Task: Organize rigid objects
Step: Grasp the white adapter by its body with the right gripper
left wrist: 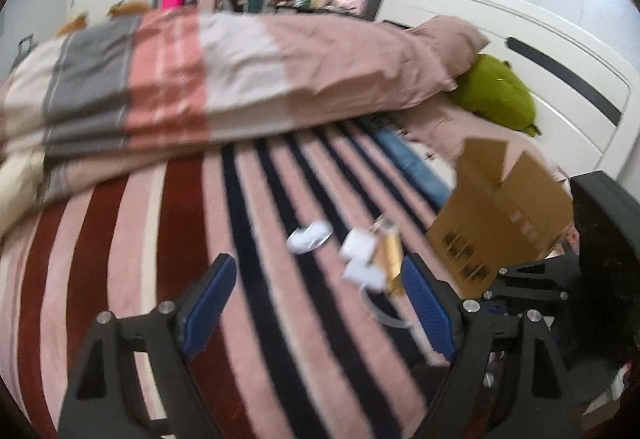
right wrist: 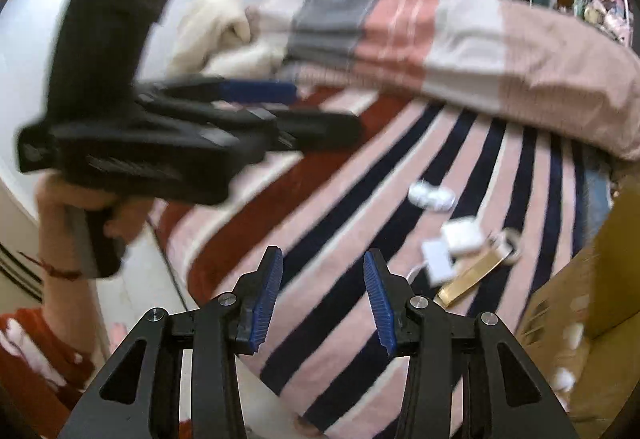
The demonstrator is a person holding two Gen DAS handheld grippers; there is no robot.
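On the striped bed lie a small round white object (left wrist: 309, 236) (right wrist: 432, 196), two white adapter blocks (left wrist: 360, 259) (right wrist: 452, 243) with a cable, and a gold rectangular bottle (left wrist: 390, 255) (right wrist: 472, 277) with a clear cap. An open cardboard box (left wrist: 500, 215) (right wrist: 568, 323) stands right of them. My left gripper (left wrist: 318, 303) is open and empty, hovering just short of the blocks; it also shows in the right wrist view (right wrist: 324, 111). My right gripper (right wrist: 323, 299) is open and empty over the bed's near edge.
A folded pink, grey and white duvet (left wrist: 200, 79) fills the far side of the bed. A green plush (left wrist: 496, 91) lies by the white headboard (left wrist: 520, 39). Shelves and clutter stand behind the bed. The person's hand (right wrist: 76, 207) holds the left gripper.
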